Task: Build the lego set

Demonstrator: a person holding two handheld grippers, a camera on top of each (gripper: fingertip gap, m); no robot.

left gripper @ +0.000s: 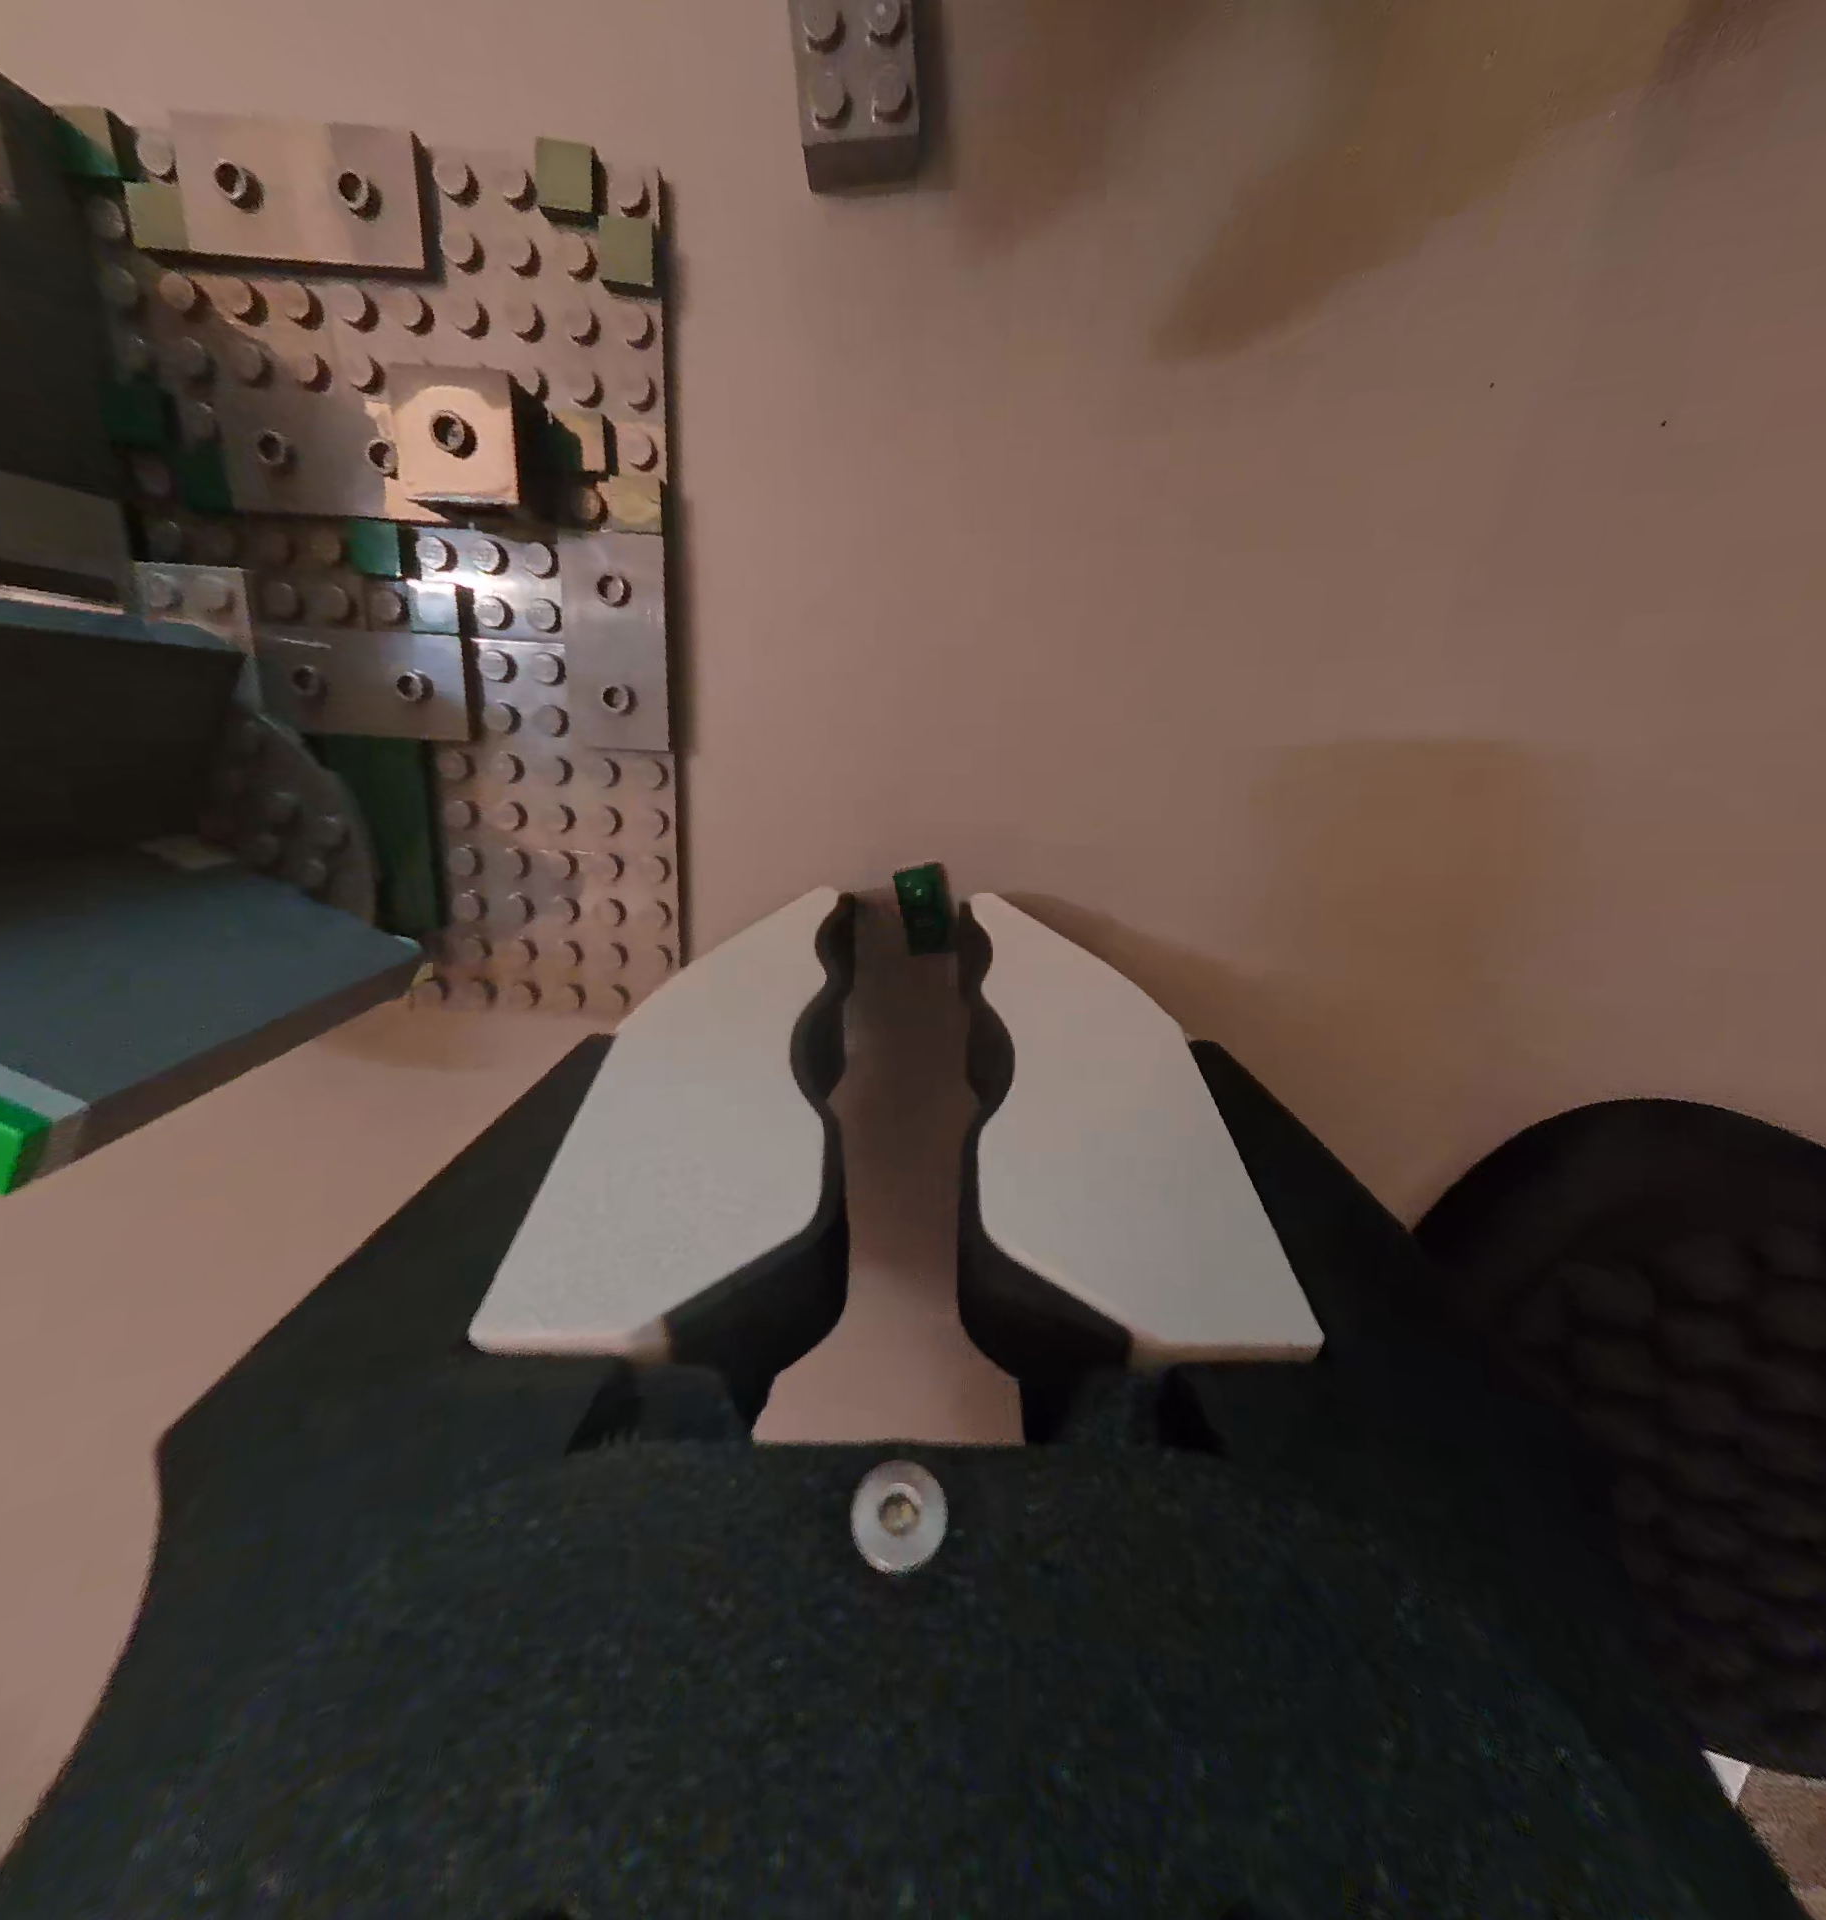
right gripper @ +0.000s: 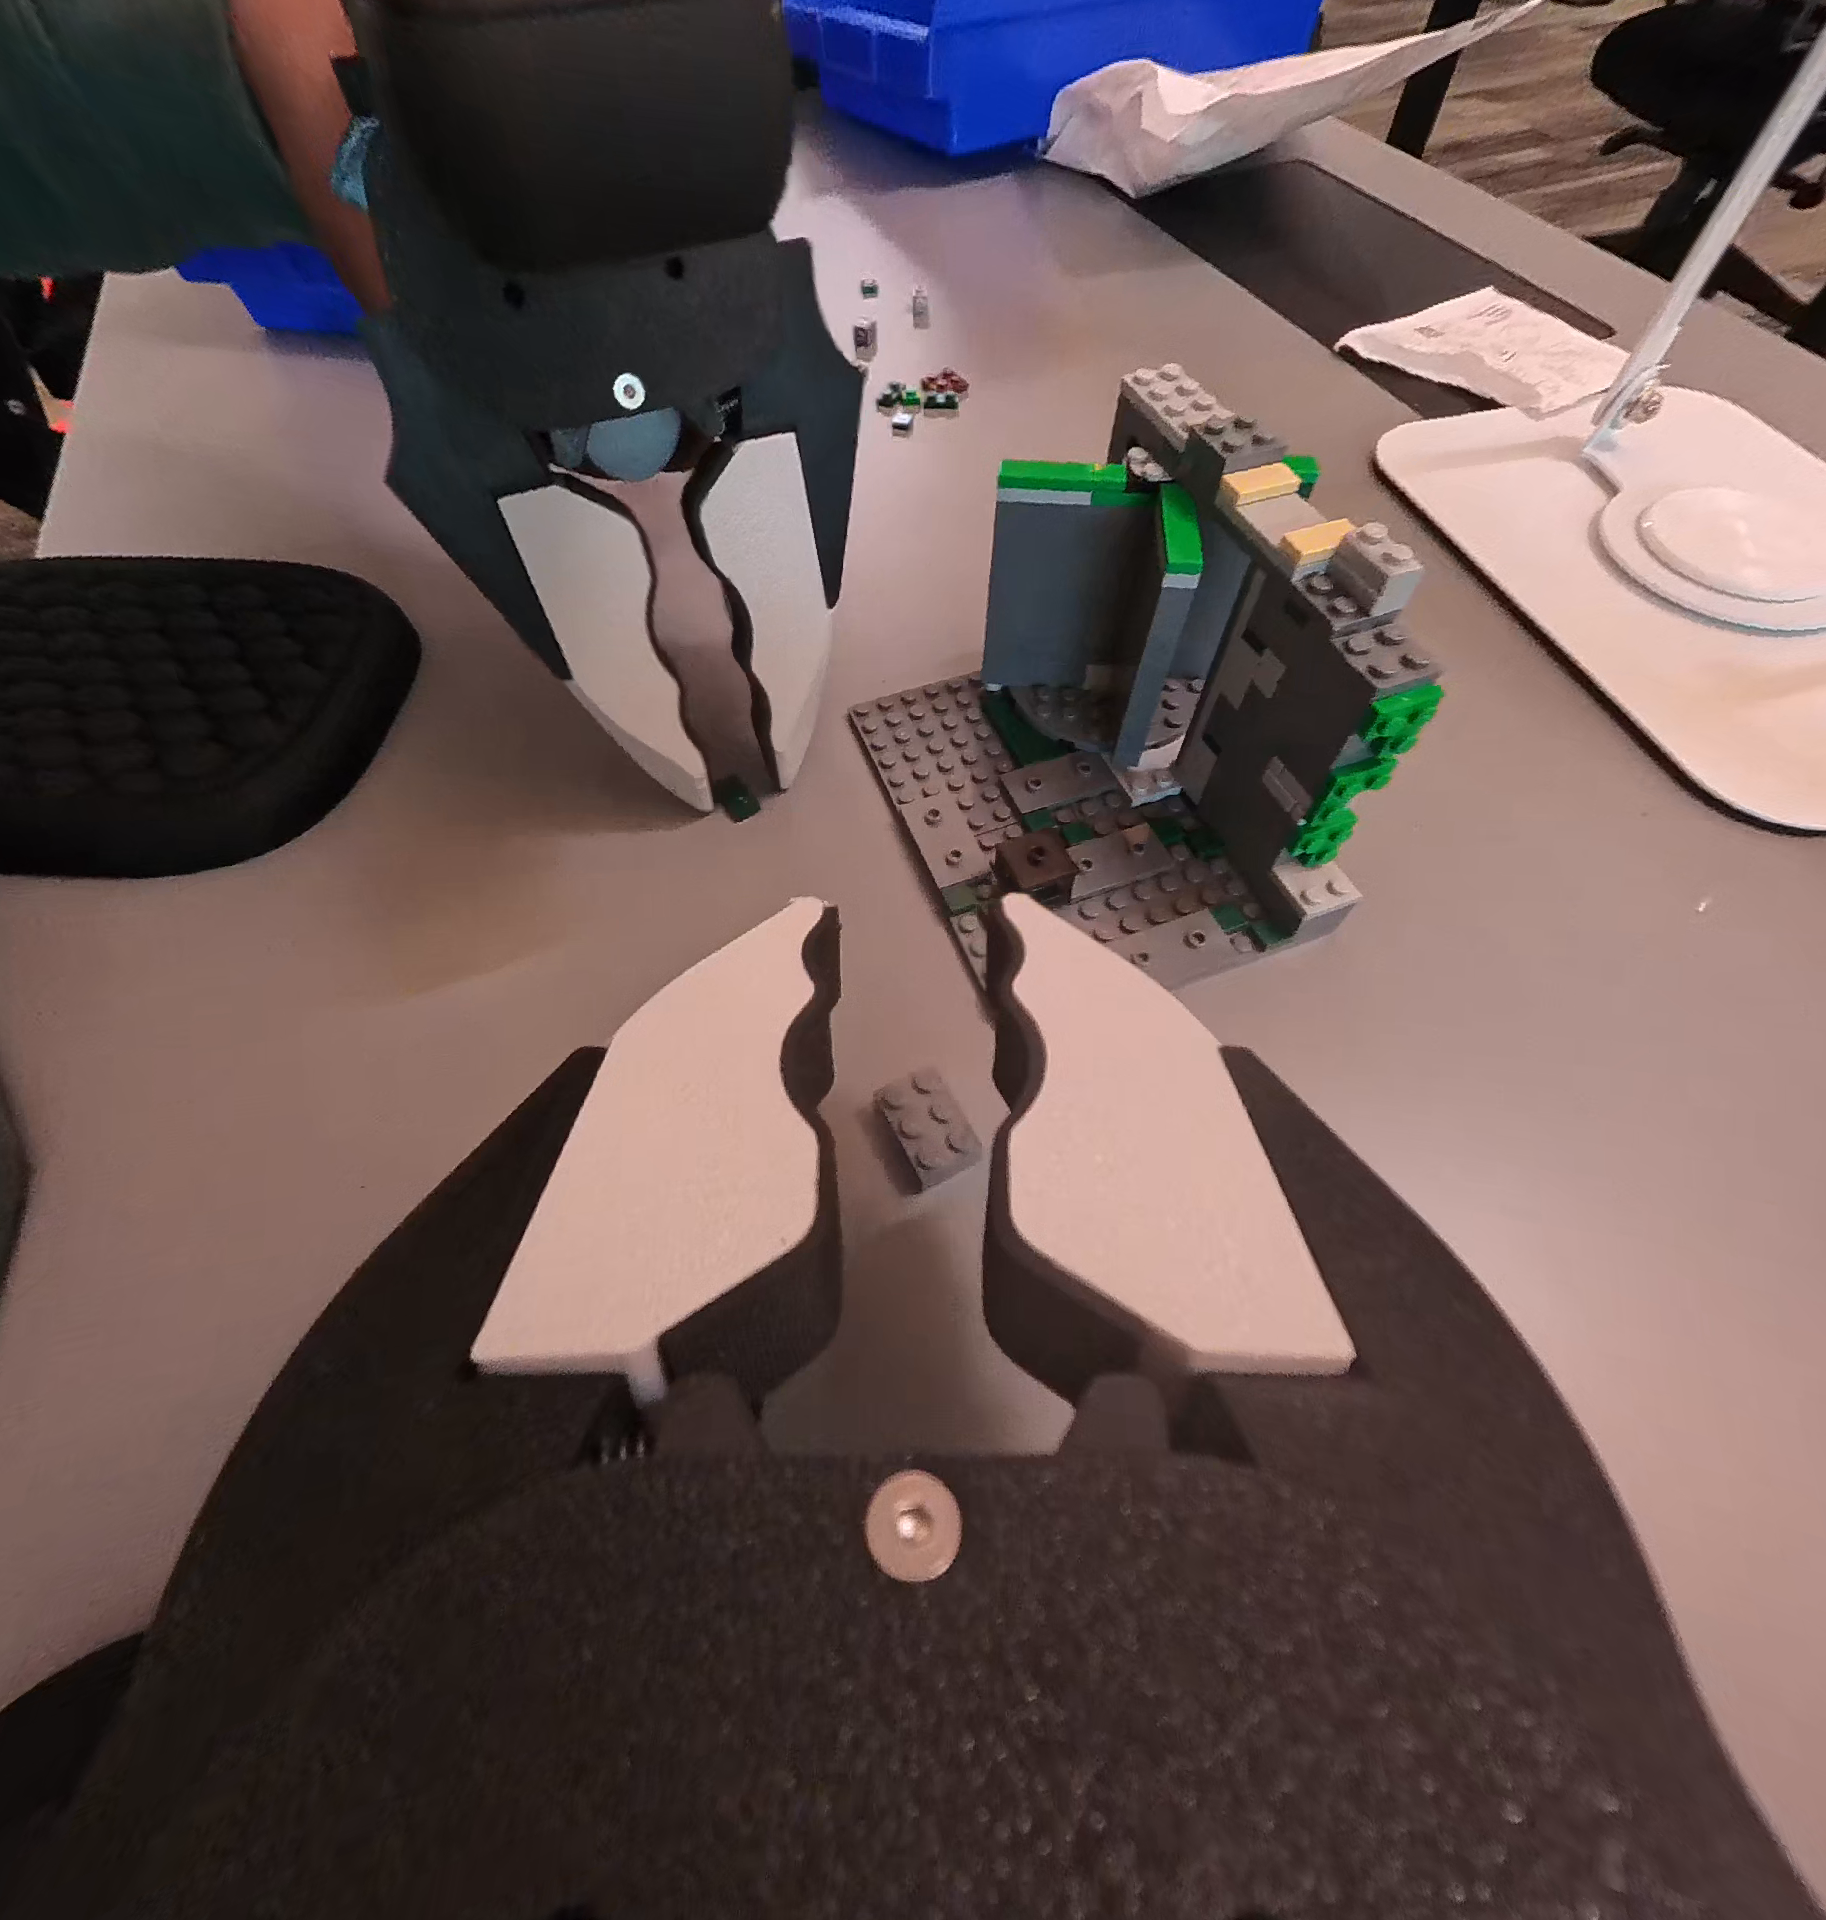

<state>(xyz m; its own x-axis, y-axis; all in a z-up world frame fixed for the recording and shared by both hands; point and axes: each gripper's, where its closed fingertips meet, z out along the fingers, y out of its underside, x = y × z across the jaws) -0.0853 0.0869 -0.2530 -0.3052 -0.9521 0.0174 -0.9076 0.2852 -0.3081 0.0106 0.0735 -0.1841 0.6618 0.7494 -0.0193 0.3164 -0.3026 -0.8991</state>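
The lego build (right gripper: 1179,727) is a grey studded baseplate (left gripper: 566,862) with a grey wall and green trim standing on it. My left gripper (left gripper: 907,899) points down at the table, its jaws slightly apart around a tiny dark green piece (left gripper: 921,914) that lies between the tips, nearer the right finger. The right wrist view shows the same left gripper (right gripper: 743,792) and green piece (right gripper: 740,802), left of the baseplate. My right gripper (right gripper: 914,906) is open and empty, hovering above a loose grey brick (right gripper: 927,1127) on the table. That brick also shows in the left wrist view (left gripper: 867,94).
A black padded cushion (right gripper: 140,707) lies at the left. A white lamp base (right gripper: 1667,582) stands at the right with paper (right gripper: 1491,343) behind it. Several small loose pieces (right gripper: 919,390) lie behind the build. Blue bins (right gripper: 1044,62) and a crumpled white bag (right gripper: 1200,104) are at the far edge. Left tips to right tips: about 12 cm. Measured from the fingertips, the loose grey brick (right gripper: 927,1127) is 6 cm or so from the right gripper and 12 cm from the left.
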